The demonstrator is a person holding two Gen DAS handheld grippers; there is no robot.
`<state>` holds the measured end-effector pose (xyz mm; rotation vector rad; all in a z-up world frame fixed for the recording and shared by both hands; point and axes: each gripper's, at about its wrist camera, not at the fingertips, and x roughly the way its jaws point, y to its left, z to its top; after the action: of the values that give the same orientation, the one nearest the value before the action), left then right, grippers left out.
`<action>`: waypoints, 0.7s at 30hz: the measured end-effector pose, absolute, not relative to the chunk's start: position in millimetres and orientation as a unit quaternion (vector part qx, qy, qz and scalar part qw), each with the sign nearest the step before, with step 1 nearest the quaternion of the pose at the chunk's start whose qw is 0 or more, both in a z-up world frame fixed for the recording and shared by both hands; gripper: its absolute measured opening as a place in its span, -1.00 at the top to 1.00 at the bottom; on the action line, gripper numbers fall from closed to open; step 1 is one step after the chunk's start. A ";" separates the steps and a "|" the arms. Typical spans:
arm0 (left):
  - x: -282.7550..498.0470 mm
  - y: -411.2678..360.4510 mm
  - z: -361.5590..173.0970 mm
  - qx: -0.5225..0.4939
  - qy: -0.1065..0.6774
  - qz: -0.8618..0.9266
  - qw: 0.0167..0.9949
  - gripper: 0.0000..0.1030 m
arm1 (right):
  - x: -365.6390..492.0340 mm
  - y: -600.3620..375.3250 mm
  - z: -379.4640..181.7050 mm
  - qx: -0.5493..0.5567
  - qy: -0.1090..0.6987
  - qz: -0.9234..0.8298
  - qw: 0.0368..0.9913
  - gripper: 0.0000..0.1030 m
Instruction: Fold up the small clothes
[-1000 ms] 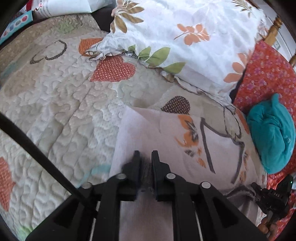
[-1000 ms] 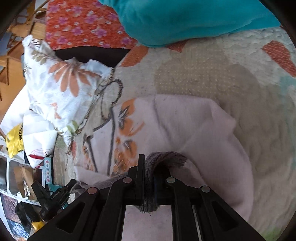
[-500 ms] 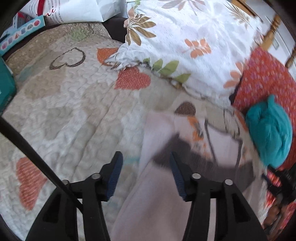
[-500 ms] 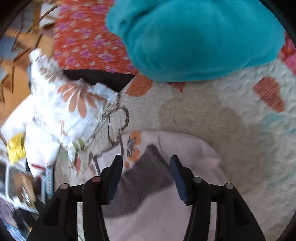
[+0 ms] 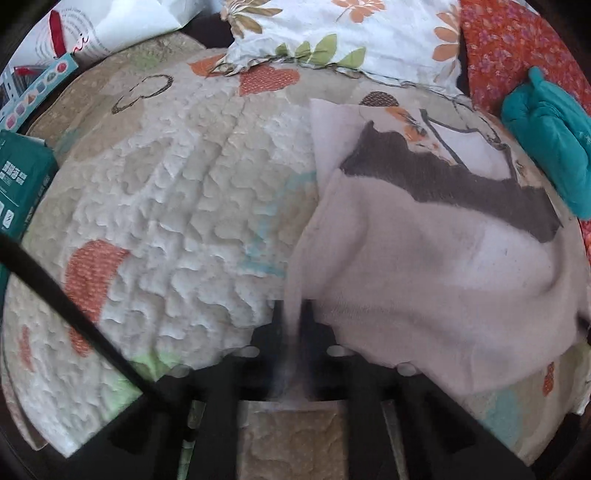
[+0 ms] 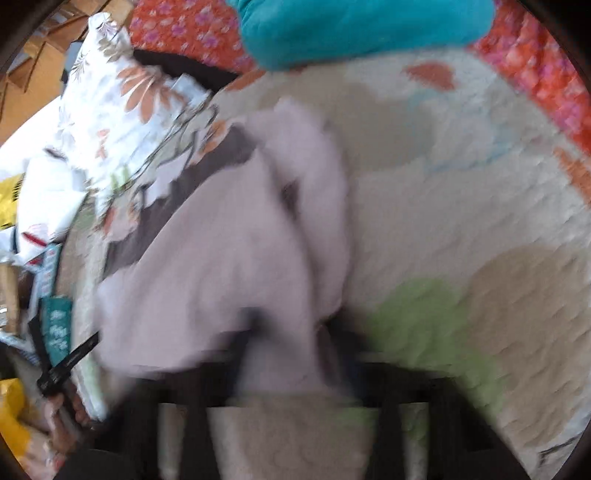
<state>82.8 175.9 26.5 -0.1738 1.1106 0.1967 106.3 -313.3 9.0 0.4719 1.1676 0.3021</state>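
Note:
A pale pink small garment (image 5: 424,258) with a dark grey band (image 5: 443,177) lies folded over on the quilted bedspread (image 5: 177,192). My left gripper (image 5: 293,321) is shut on the garment's near left edge. In the blurred right wrist view the same garment (image 6: 229,266) fills the middle, and my right gripper (image 6: 284,332) looks shut on its near edge, the pink cloth bunched between the fingers. The far part of the garment shows an orange flower print (image 5: 410,125).
A floral pillow (image 5: 351,33) lies at the back. A teal cloth bundle (image 5: 546,125) sits on an orange flowered fabric (image 5: 517,48) at right. A green box (image 5: 22,177) and paper bags (image 5: 92,29) are at left.
Both grippers let go of the grey band, opened, drew back toward me and closed on the garment's near edge. The grey band now lies over the far half.

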 end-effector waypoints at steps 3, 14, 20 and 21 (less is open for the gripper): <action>79.4 189.8 42.3 -0.084 0.518 0.131 0.841 0.90 | 105.0 -324.7 14.5 0.219 0.549 0.111 0.799 0.85; 28.3 209.5 84.1 -0.126 0.474 0.190 0.851 0.33 | 77.7 -365.3 49.4 0.210 0.500 0.049 0.839 0.75; 47.5 188.2 99.0 -0.166 0.429 0.171 0.871 -0.18 | 117.8 -301.8 80.5 0.148 0.474 0.122 0.859 0.06; 53.7 188.5 96.2 -0.181 0.426 0.164 0.871 -0.21 | 129.3 -290.5 81.5 0.137 0.475 0.125 0.860 0.04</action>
<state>53.7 188.5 96.2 -0.3795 0.8907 0.3436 129.3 -290.5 81.5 0.2879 0.9979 0.2633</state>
